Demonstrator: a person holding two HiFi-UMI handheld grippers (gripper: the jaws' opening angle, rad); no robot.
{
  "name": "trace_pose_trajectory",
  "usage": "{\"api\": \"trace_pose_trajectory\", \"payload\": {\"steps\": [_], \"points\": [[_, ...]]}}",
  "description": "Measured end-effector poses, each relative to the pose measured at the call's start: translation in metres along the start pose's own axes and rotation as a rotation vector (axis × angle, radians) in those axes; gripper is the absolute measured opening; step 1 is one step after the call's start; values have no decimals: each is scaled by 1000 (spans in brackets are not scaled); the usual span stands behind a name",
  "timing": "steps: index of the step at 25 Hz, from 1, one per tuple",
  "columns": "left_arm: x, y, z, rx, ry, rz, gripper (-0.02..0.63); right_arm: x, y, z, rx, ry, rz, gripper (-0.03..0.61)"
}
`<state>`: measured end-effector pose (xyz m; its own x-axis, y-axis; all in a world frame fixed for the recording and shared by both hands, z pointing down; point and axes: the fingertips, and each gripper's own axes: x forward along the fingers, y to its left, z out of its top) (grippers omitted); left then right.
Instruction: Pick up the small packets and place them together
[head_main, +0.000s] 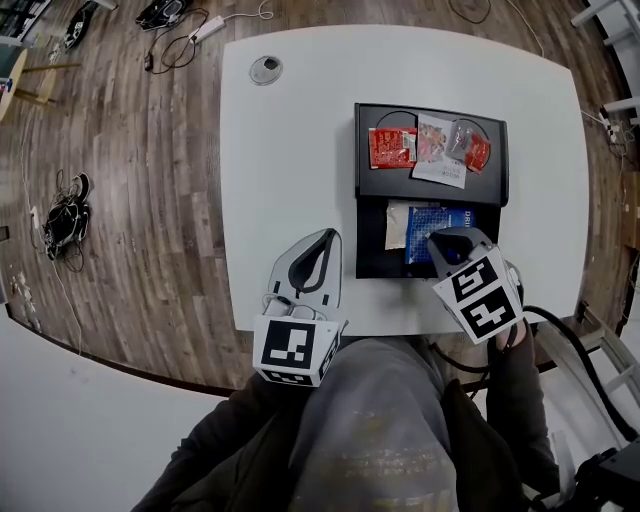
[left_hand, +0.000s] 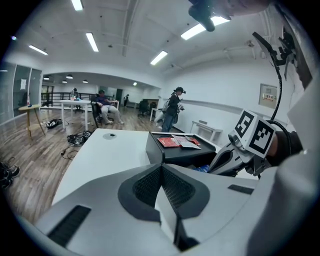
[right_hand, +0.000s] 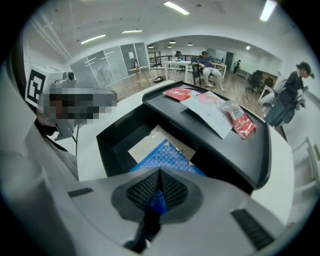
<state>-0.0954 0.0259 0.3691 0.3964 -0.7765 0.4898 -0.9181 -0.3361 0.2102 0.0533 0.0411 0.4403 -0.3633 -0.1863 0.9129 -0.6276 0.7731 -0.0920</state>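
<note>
Nearest the person, left of the black tray (head_main: 364, 150) on the white table (head_main: 290, 150), the left gripper (head_main: 324, 234) rests with its jaws pressed together and nothing between them. Over the tray's near compartment, the right gripper (head_main: 441, 241) points steeply down, its jaws clamped on the corner of a blue packet (head_main: 430, 218). Just left of that one in the same compartment lies a beige packet (head_main: 397, 225), partly under it. On the tray's far shelf sit a red packet (head_main: 392, 147), a white packet (head_main: 436, 150) and a clear packet (head_main: 472, 147), overlapping in a row.
</note>
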Motion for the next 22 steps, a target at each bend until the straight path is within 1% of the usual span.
{"api": "trace_pose_trajectory", "payload": {"steps": [3, 5, 7, 9, 10, 11, 14, 16, 19, 22], "points": [[1, -8, 2, 9, -5, -12, -9, -2, 0, -2, 37, -22, 2, 0], [1, -14, 6, 21, -13, -23, -9, -5, -2, -3, 56, -35, -16, 0], [3, -22, 11, 36, -19, -36, -9, -8, -4, -4, 66, -51, -35, 0], [5, -32, 13, 46, -18, -52, -9, -10, -5, -6, 65, -62, -33, 2], [6, -37, 13, 51, -16, -60, -9, -10, -4, -7, 54, -62, -20, 11], [8, -42, 13, 55, -13, -69, -9, -9, 0, -7, 34, -57, -1, 64], [10, -51, 13, 68, -8, -86, -9, -5, 8, -7, -52, -29, 38, 141], [11, -49, 13, 70, -7, -80, -9, -4, 9, -8, -70, -17, 56, 153], [12, -43, 13, 60, -5, -61, -9, 0, 10, -7, -67, -1, 81, 168], [11, -39, 11, 50, -3, -51, -9, 6, 9, -7, -65, 23, 74, 170]]}}
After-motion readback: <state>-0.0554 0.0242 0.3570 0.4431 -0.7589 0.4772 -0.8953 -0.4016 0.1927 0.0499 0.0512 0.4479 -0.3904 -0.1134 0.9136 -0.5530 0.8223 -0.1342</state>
